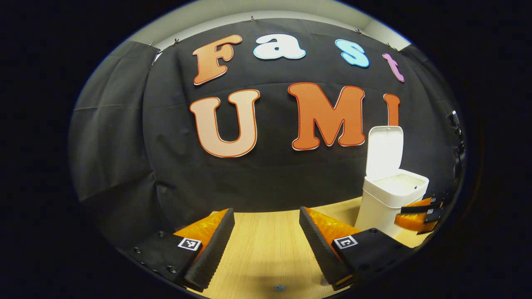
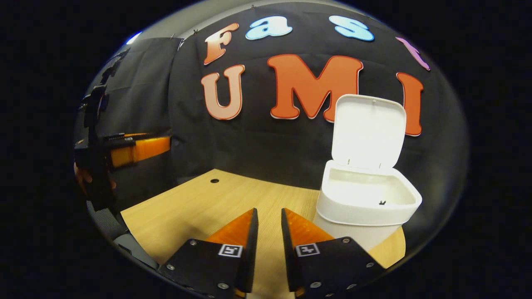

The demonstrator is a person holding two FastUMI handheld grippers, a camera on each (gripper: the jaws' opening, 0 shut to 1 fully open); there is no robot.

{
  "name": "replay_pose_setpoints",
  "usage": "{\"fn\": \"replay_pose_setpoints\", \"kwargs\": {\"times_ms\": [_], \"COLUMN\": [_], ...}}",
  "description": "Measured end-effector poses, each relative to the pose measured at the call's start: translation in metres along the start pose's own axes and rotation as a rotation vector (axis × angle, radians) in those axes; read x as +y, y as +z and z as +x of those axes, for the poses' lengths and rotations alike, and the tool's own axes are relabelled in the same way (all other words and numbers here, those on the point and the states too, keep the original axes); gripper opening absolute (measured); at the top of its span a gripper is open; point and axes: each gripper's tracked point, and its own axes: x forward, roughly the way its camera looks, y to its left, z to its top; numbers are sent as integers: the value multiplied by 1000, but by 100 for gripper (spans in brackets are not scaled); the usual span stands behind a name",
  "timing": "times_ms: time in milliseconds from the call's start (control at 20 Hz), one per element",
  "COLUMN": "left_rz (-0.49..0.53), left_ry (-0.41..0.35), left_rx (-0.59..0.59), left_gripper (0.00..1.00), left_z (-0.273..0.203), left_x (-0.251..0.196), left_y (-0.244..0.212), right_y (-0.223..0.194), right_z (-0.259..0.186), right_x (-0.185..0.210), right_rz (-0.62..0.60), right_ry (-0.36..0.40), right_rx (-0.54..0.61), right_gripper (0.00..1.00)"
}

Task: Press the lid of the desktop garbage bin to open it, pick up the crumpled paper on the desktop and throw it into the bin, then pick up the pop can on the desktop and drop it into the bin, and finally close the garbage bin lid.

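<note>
The white desktop bin (image 1: 384, 203) stands on the wooden table at the right of the left gripper view, its lid (image 1: 385, 151) upright and open. My left gripper (image 1: 266, 211) is open over bare table, well left of the bin, with nothing between its fingers. In the right gripper view the bin (image 2: 365, 209) is close at the right, its lid (image 2: 369, 131) raised and the visible part of its inside white. My right gripper (image 2: 269, 211) is just left of the bin, its fingers drawn to a narrow gap that holds nothing. The right gripper (image 1: 419, 211) also shows beside the bin.
The wooden table (image 2: 195, 205) has a small round hole (image 2: 214, 181) near its far edge by the black cloth wall. The left gripper (image 2: 164, 145) hovers at the left, held by a hand (image 2: 81, 176). The table's front left edge runs diagonally below it.
</note>
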Motion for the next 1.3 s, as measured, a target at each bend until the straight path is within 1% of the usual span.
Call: {"fn": "replay_pose_setpoints", "kwargs": {"times_ms": [50, 100, 150, 200, 250, 300, 400, 500, 600, 750, 900, 1100, 1300], "left_rz": [3, 3, 3, 4, 5, 6, 6, 12, 15, 9, 14, 23, 37], "left_ry": [-3, -8, -11, -13, -14, -13, -13, -7, 1, 9, 16, 23, 28], "left_rx": [3, 6, 9, 12, 16, 20, 32, 45, 61, 84, 99, 107, 113], "left_gripper": [100, 100, 100, 100, 100, 100, 99, 100, 99, 100, 99, 100, 100], "left_z": [1, 0, 1, 2, 2, 2, 2, 3, 4, 5, 4, 3, 2], "left_x": [2, 4, 6, 7, 9, 11, 14, 18, 22, 26, 29, 31, 33], "left_y": [-1, -3, -3, -5, -5, -8, -12, -17, -22, -29, -33, -33, -35], "right_y": [-6, -13, -20, -28, -35, -42, -59, -76, -86, -108, -129, -154, -179], "right_z": [1, 2, 3, 4, 5, 6, 7, 8, 8, 15, 19, 33, 47], "right_x": [5, 12, 17, 21, 25, 30, 41, 53, 64, 73, 84, 95, 102], "right_rz": [6, 15, 21, 23, 23, 24, 19, 13, 6, -46, -77, -123, -127], "right_ry": [6, 20, 28, 37, 46, 59, 86, 118, 143, 154, 188, 218, 237], "right_rx": [8, 23, 35, 49, 65, 78, 113, 154, 166, 196, 229, 264, 310], "right_gripper": [41, 56, 62, 72, 77, 86, 94, 98, 98, 98, 98, 98, 98]}}
